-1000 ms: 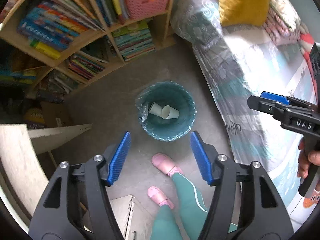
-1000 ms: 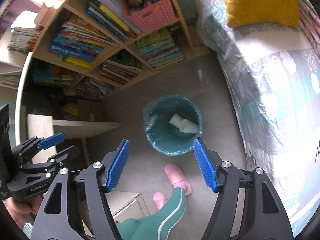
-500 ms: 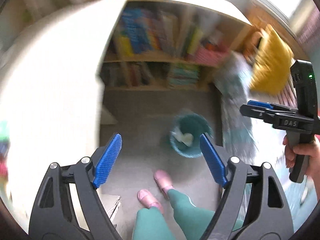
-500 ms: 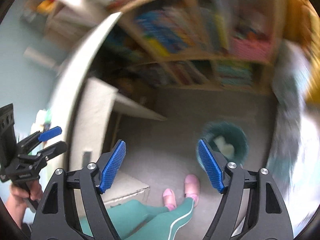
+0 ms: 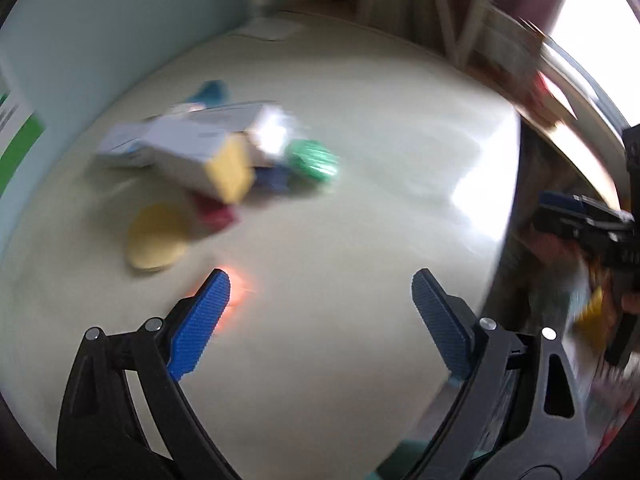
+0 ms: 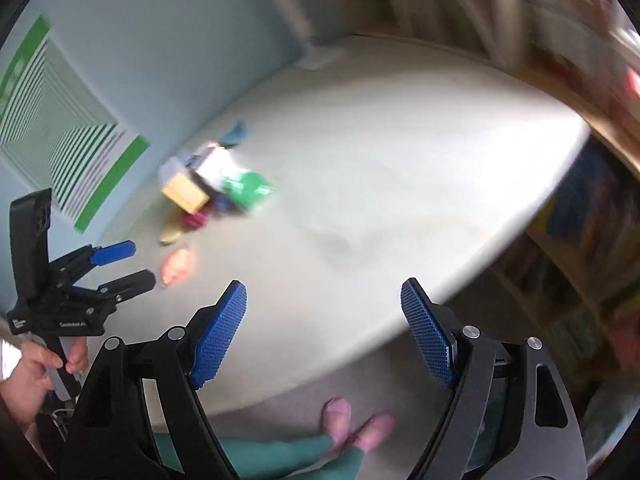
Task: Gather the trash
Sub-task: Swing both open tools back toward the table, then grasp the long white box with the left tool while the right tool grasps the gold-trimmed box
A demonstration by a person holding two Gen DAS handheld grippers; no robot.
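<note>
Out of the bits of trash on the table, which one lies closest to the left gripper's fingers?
The small orange piece, right beside the left gripper's finger. The yellow disc, red piece and green piece lie farther off.

We count two grippers: the left gripper (image 5: 320, 304) and the right gripper (image 6: 322, 312), each with two blue pads. We see one pale table (image 5: 360, 220). On it sits one cluster of small things, blurred, so our count is rough: two white boxes (image 5: 192, 148), one with a yellow end, one green wrapper (image 5: 314, 162), one yellow disc (image 5: 154, 242), one red piece (image 5: 214, 214), one dark blue piece (image 5: 272, 178), one teal scrap (image 5: 210, 92) and one orange piece (image 6: 178, 264). Below the table edge we count two pink slippers (image 6: 356, 420). On the wall we see one green striped poster (image 6: 60, 120). One hand (image 6: 28, 372) shows.
</note>
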